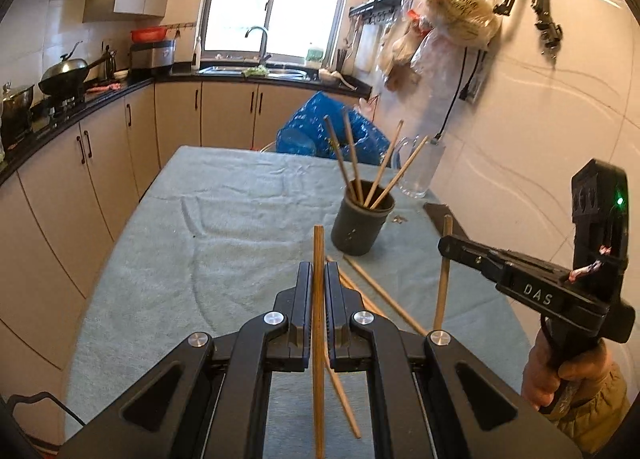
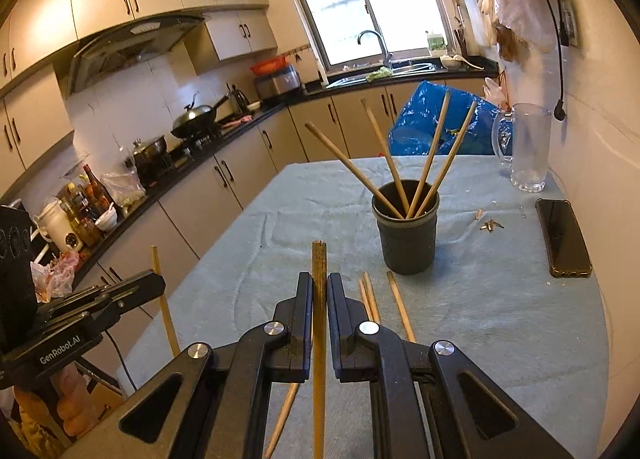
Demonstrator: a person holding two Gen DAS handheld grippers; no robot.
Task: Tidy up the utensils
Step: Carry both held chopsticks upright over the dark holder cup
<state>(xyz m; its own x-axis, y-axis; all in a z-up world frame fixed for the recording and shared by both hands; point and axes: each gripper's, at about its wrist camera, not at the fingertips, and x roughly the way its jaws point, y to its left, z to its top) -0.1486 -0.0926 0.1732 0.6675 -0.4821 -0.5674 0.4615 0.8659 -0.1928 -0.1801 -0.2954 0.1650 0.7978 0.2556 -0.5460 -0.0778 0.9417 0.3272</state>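
Each pair of tongs pinches one upright chopstick: the left tongs (image 1: 318,279) hold a chopstick (image 1: 318,339), the right tongs (image 2: 320,291) hold another (image 2: 319,339). Both grips are thin, so either stick could swivel or slip. Loose chopsticks (image 2: 398,309) lie on the tabletop (image 2: 500,319) beyond. Farther off, the dark cup (image 2: 406,237) already holds four splayed sticks; a careless drop could snag them or tip it.
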